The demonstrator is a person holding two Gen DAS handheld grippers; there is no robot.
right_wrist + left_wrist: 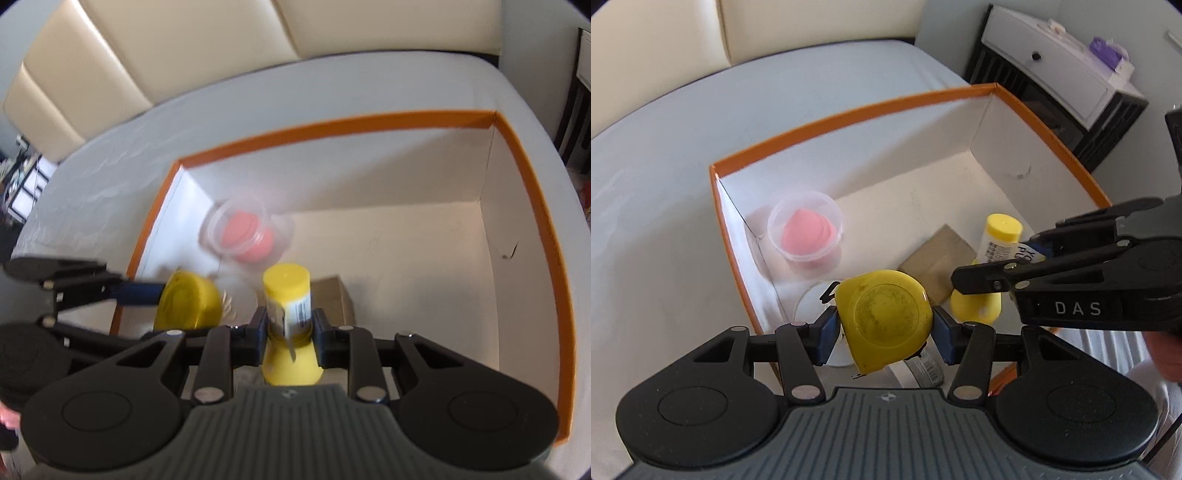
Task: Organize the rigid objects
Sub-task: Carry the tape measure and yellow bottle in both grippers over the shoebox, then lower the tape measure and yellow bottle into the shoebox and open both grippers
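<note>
An orange-rimmed white box [849, 110] [332, 127] sits on a grey surface. My left gripper [884, 325] is shut on a yellow tape measure [884, 314], held over the box's near left corner; it also shows in the right wrist view [188, 302]. My right gripper [290, 326] is shut on a yellow-capped bottle [288, 295] with a white label, held inside the box; the bottle also shows in the left wrist view [999, 232]. A clear tub with a pink sponge [805, 232] [247, 232] stands on the box floor.
A brown card [938, 258] and a white round lid [812, 302] lie on the box floor. A cream sofa back [184, 48] stands behind. A white and black cabinet [1052, 74] stands at the right.
</note>
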